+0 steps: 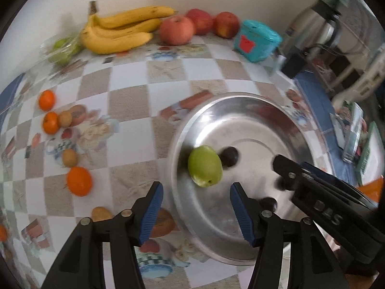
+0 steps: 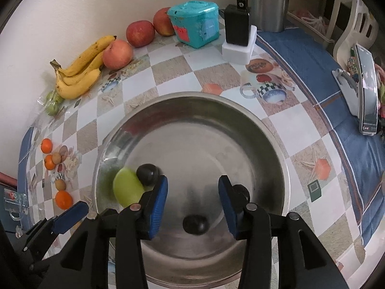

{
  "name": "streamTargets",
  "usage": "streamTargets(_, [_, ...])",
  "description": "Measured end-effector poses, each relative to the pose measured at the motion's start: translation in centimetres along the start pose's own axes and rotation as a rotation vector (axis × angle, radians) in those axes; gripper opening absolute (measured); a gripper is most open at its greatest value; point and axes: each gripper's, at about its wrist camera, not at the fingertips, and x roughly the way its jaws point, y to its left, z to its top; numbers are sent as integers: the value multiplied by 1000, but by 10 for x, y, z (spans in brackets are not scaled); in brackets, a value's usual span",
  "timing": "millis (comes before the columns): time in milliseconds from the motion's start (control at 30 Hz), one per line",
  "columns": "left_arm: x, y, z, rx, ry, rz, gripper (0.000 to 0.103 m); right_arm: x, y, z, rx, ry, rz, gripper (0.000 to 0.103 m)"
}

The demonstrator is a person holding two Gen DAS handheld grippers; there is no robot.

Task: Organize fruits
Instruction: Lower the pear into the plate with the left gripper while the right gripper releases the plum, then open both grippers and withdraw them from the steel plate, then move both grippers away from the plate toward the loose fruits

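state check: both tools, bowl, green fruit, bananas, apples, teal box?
left tool: open, empty, at bowl's rim
right tool: open, empty, over the bowl
steel bowl: upright, holds the green fruit and small dark fruits
green fruit: loose in bowl, blurred
bananas: one bunch, on table by wall
apples: three, on table
teal box: lid on
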Motion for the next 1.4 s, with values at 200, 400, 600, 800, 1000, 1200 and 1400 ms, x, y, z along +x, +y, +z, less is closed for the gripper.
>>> streamTargets(200, [-3, 54, 0, -235, 19, 96, 66, 1, 9, -2, -33, 15, -26, 59])
streamTargets(400, [-11, 108, -12, -439, 18, 161, 70, 2, 26, -9, -84, 34, -9, 59])
streamTargets(600, [-27, 139, -21, -532, -12, 191, 74, -5, 48, -17, -135, 31, 36, 59])
streamTargets(800, [-45, 150, -25, -542, -46, 227, 76, -16, 61, -22, -168, 8, 62, 59])
streamTargets(1000, [-52, 152, -24, -537, -69, 250, 79, -24, 64, -23, -177, -8, 70, 59])
streamTargets(1200, [-41, 153, -28, -522, -39, 280, 103, -12, 65, -25, -188, 15, 40, 80])
streamTargets(1400, [-27, 152, -33, -511, 5, 289, 103, 1, 62, -29, -201, 34, 11, 86])
